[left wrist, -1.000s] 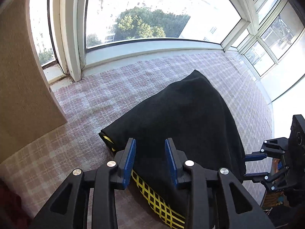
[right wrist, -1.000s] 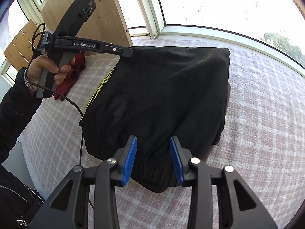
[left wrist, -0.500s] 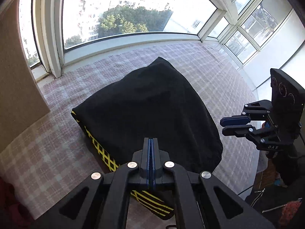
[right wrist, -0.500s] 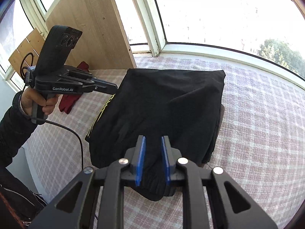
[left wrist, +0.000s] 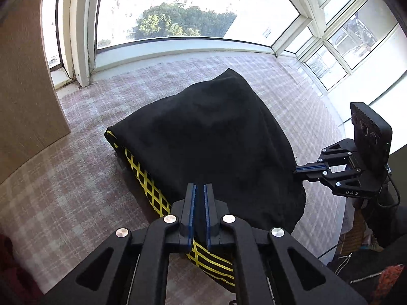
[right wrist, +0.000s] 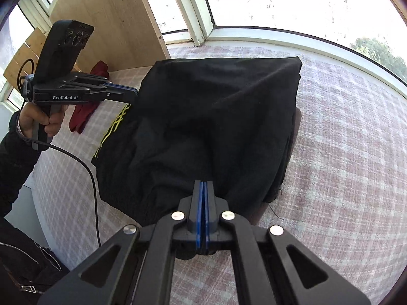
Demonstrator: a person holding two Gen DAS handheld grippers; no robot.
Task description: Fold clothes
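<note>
Since a second ago both sets of jaws have gone from spread wide to clamped, and the near edge of the garment has come up off the surface with them.

Left hand-held gripper (left wrist: 199, 190): blue pads nearly together with a thin gap, pinching the near hem of the black garment (left wrist: 203, 132). The yellow lattice panel (left wrist: 147, 178) runs down the garment's side just left of and below the fingers.

Right hand-held gripper (right wrist: 202, 186): pads pressed flat together, pinching the garment's (right wrist: 216, 117) near edge at the opposite corner. From the left wrist view it (left wrist: 299, 170) sits off to the right with its tips touching the cloth edge; from the right wrist view the left one (right wrist: 133, 91) sits far left, tips at the garment's corner, held by a hand (right wrist: 40, 119) in a dark sleeve.

Garment is folded into a rough rectangle, spread ahead of both grippers on the pink plaid-covered surface (right wrist: 343, 152), far edge toward the bay window (left wrist: 165, 12).

Red cloth (right wrist: 86, 111) lies left, beyond the left gripper, beside a wooden panel (right wrist: 101, 12). Cable (right wrist: 84, 167) trails from the handle.
</note>
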